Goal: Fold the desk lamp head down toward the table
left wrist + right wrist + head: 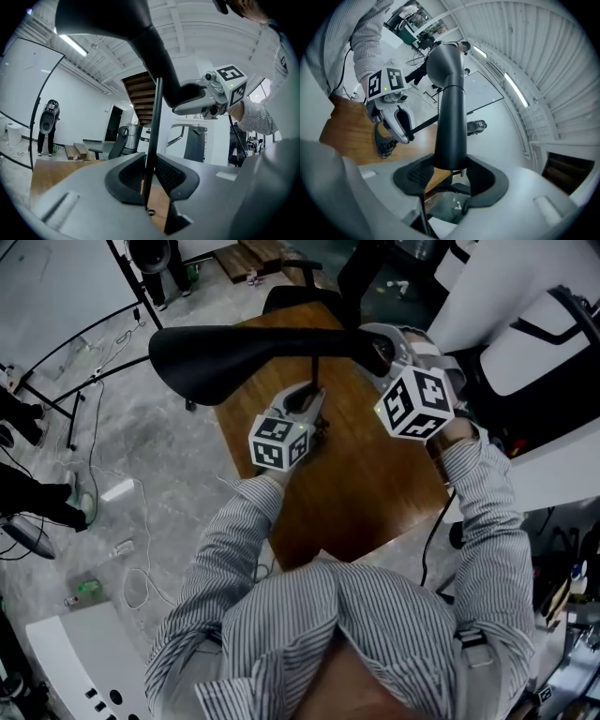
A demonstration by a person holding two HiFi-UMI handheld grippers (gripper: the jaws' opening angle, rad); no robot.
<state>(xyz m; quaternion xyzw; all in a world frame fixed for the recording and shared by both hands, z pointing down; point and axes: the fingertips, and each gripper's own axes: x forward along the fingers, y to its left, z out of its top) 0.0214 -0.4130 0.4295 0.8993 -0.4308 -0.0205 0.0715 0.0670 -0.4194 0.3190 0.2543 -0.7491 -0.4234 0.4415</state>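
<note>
**Operator A:** Currently, what does the left gripper (pixel 150 164) hold?

**Operator B:** I read its jaws as pinching the thin black stem (pixel 155 117) of the desk lamp. The stem runs upright between the pads, in the middle of the left gripper view.

**Operator A:** And the right gripper (pixel 449 171)?

**Operator B:** I see its jaws clamped on the narrow end of the lamp head (pixel 234 352). One pad sits on either side of the black tube, at the centre of the right gripper view.

**Operator A:** Where is the lamp head?

**Operator B:** In the head view it lies roughly level across the upper part of the frame. Its wide end reaches the upper left, past the edge of the brown wooden table (pixel 375 493) and over the grey floor (pixel 169 474). Its narrow end meets the right gripper at upper centre-right.

**Operator A:** And the foot of the lamp?

**Operator B:** I see a dark base (pixel 384 140) on the table, at the left of the right gripper view, just below the left gripper.
</note>
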